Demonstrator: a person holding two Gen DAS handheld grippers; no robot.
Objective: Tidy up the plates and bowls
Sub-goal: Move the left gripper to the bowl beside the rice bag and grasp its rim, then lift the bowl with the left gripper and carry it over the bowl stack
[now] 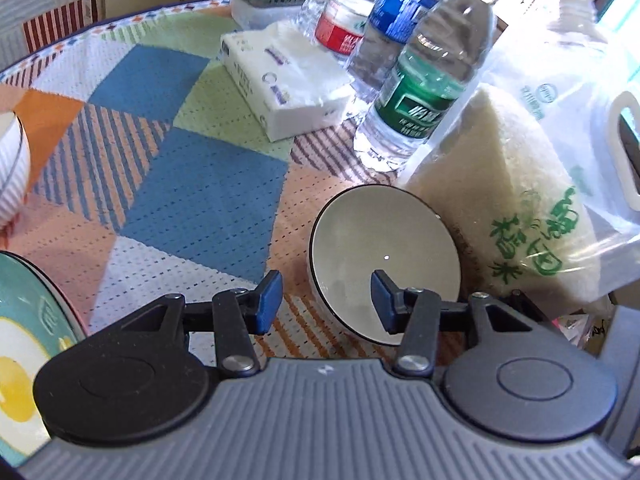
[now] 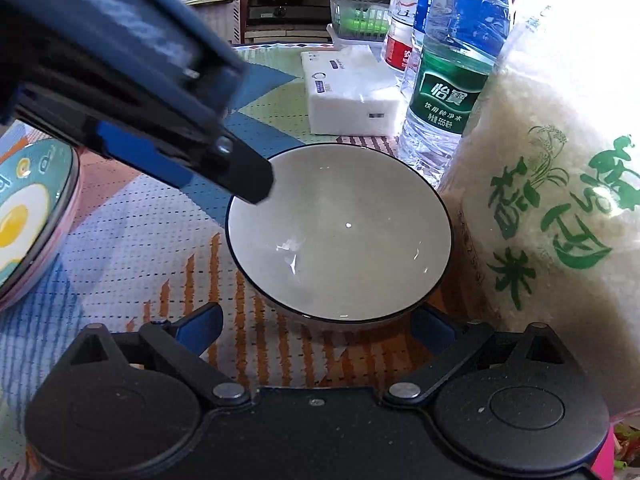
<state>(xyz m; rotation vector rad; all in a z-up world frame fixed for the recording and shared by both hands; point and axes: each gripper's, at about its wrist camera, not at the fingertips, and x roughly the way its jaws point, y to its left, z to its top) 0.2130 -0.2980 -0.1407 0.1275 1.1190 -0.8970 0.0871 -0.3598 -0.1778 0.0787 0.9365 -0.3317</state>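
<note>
Jaws of left gripper point(image 1: 326, 302) part spread, nothing between; right pad over near rim of bowl point(image 1: 382, 262). Jaws of right gripper point(image 2: 316, 326) spread wide, straddling bowl's near side, pads clear of it. Bowl on counter point(image 1: 192, 200), unlifted, just ahead of both. Egg plate point(image 1: 20, 344) left of left jaws; striped bowl point(image 1: 10, 168) far left. Nothing stacked; sorting looks barely begun.

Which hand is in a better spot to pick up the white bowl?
The left, probably. The left gripper has its fingers open astride the white bowl rim, one over the inside. The right gripper stands wide open around the bowl's near side, not touching it.
</note>
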